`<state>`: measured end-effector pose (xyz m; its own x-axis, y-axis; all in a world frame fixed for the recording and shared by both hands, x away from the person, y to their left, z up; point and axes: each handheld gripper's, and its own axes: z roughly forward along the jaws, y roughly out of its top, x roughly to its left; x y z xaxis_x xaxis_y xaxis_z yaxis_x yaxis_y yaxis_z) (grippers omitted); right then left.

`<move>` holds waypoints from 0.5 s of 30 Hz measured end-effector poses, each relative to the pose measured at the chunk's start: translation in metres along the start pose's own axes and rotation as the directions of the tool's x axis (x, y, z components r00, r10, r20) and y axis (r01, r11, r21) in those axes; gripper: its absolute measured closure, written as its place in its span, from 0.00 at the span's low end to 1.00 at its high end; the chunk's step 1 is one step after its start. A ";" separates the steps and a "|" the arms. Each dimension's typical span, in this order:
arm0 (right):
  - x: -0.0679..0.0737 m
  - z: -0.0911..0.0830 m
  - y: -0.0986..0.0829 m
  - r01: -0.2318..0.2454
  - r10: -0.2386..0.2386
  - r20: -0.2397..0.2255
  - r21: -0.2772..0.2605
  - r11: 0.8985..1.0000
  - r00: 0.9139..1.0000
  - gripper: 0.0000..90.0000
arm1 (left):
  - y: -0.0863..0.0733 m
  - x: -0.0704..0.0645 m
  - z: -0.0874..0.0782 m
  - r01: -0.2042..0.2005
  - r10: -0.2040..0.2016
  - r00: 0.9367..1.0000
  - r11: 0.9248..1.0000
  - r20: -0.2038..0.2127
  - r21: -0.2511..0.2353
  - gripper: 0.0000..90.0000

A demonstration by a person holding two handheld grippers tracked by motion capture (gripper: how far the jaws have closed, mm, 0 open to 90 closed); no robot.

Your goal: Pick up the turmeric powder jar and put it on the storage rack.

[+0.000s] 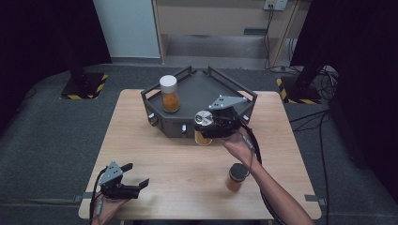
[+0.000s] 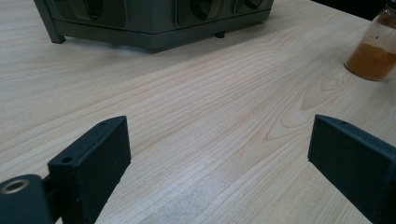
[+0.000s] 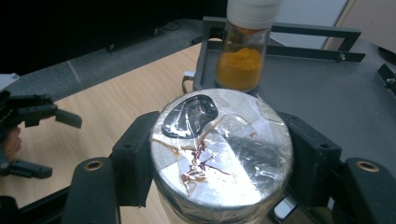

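Note:
My right gripper (image 1: 206, 127) is shut on a jar with a silver foil-covered lid (image 3: 219, 149) and orange powder inside, held at the front edge of the dark tray (image 1: 197, 86). A white-capped jar of orange powder (image 1: 169, 93) stands on the tray at its left. A third jar with a dark lid (image 1: 236, 176) stands on the table near my right forearm, and it sits at the upper right in the left gripper view (image 2: 376, 46). My left gripper (image 1: 133, 177) rests open near the table's front left corner, with nothing between its jaws (image 2: 219, 154).
The wooden table (image 1: 164, 154) has bare space between the tray and the front edge. The tray's raised rails (image 1: 234, 84) border its back and sides. Black stands and cables are on the floor beyond the table.

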<state>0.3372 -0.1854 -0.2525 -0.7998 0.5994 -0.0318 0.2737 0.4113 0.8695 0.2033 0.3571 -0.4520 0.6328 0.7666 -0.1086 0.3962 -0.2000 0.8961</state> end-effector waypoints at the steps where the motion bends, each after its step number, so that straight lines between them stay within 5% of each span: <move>1: -0.001 0.001 0.002 -0.004 0.004 0.004 -0.001 1.000 1.000 0.38 | 0.000 0.000 0.000 0.000 0.000 1.000 1.000 0.000 0.000 0.06; 15: -0.012 0.020 0.020 -0.031 0.032 0.052 -0.015 0.999 0.998 0.38 | 0.000 0.000 0.000 0.002 -0.002 1.000 1.000 0.003 0.000 0.06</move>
<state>0.3633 -0.1703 -0.2444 -0.7621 0.6468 -0.0295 0.2905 0.3823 0.8772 0.2037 0.3573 -0.4522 0.6339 0.7654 -0.1112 0.3969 -0.1985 0.8962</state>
